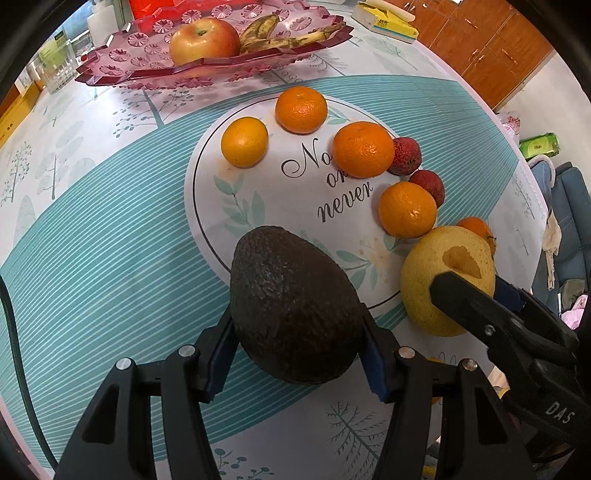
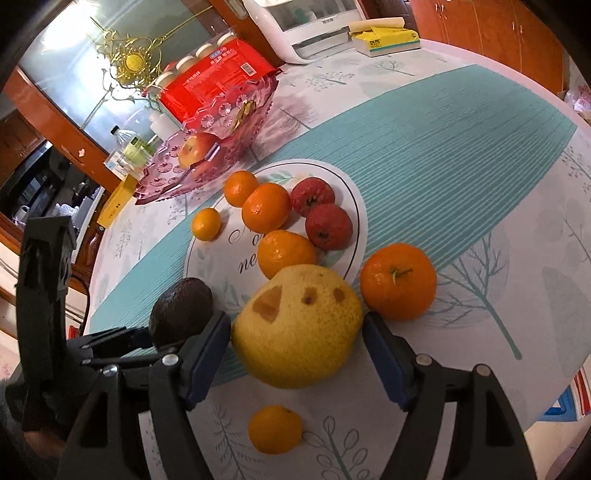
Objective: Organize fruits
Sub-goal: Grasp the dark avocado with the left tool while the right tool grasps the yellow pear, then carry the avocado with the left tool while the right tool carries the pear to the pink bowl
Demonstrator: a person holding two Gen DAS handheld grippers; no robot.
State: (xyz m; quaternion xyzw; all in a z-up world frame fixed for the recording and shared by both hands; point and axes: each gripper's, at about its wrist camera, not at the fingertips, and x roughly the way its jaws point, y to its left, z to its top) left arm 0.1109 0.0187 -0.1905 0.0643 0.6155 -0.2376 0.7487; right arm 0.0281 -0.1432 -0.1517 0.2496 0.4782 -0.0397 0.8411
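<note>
My left gripper (image 1: 295, 354) is shut on a dark avocado (image 1: 291, 302), its blue pads pressing both sides just above the tablecloth. A yellow pear (image 2: 303, 350) lies on the table between the fingers of my right gripper (image 2: 295, 321), whose jaws are opening, with the pads slightly off the skin. The avocado (image 2: 181, 310) sits just left of the pear. Several tangerines (image 1: 364, 149) and two red fruits (image 1: 406, 157) ring a round printed mat (image 1: 258, 184). A pink tray (image 1: 110, 74) at the back holds an apple (image 1: 203, 40) and bananas (image 1: 280, 35).
A large orange (image 2: 398, 280) rests right of the pear and a small tangerine (image 2: 275, 428) lies under my right gripper. At the back stand a tissue box (image 2: 384, 40), a red package (image 2: 218, 81) and a glass (image 1: 59, 70). The table's edge curves close on the right.
</note>
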